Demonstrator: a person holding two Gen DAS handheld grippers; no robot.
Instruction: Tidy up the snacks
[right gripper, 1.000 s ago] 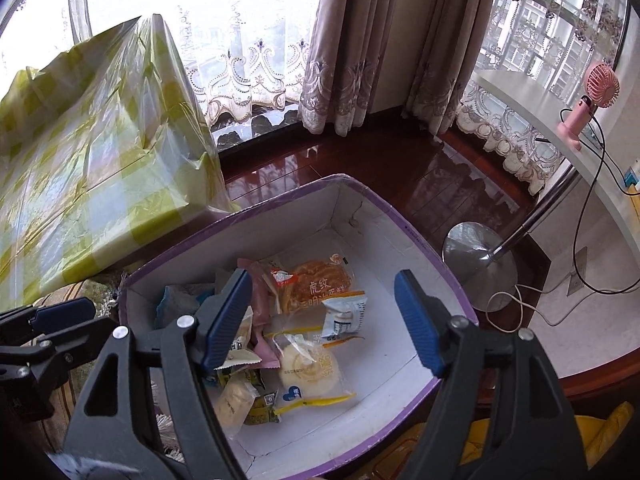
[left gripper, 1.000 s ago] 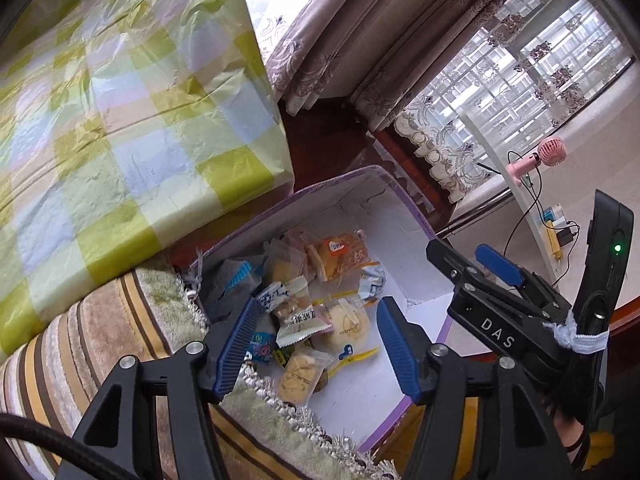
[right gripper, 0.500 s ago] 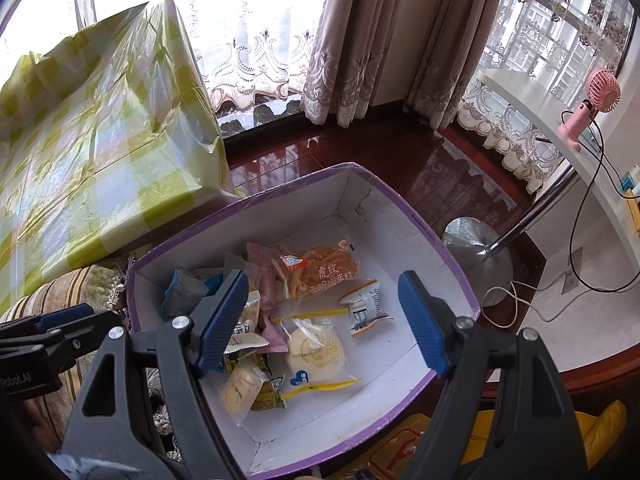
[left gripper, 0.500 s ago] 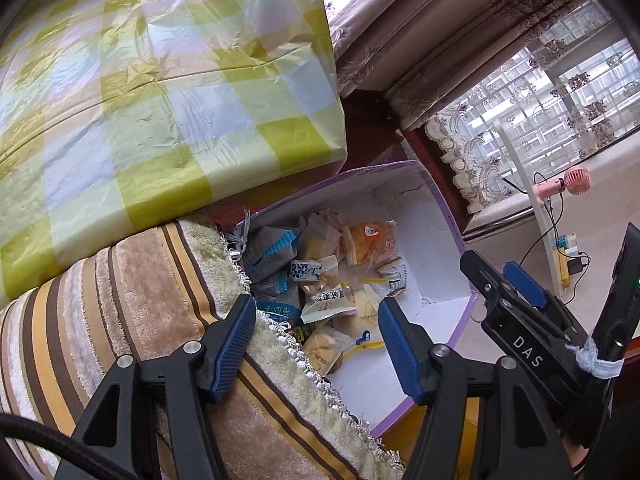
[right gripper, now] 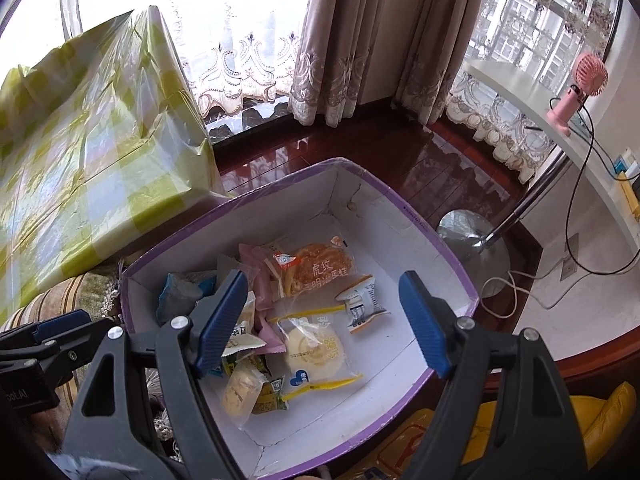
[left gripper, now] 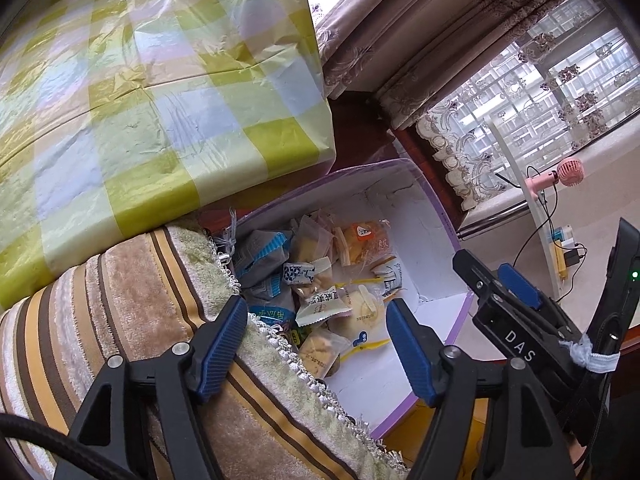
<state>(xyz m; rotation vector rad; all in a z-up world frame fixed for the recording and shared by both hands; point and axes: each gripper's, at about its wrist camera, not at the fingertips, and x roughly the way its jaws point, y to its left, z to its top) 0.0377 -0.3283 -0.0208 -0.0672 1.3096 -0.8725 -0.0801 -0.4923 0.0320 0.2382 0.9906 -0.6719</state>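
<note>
1. Left gripper [left gripper: 316,344] hovers over a ribbed, striped cushion [left gripper: 120,312], jaws wide, holding nothing.
2. Right gripper [right gripper: 324,320] hangs above the purple-rimmed white cardboard box [right gripper: 400,220], jaws wide and empty too.
3. Crinkly plastic-wrapped snacks [right gripper: 308,332] pile in the box's 9 o'clock half; a round orange cake pack [right gripper: 316,266] lies at 12 o'clock of the pale bun [right gripper: 316,350].
4. Glossy green-checked plastic cloth [left gripper: 140,100] covers the surface at 10 o'clock.
</note>
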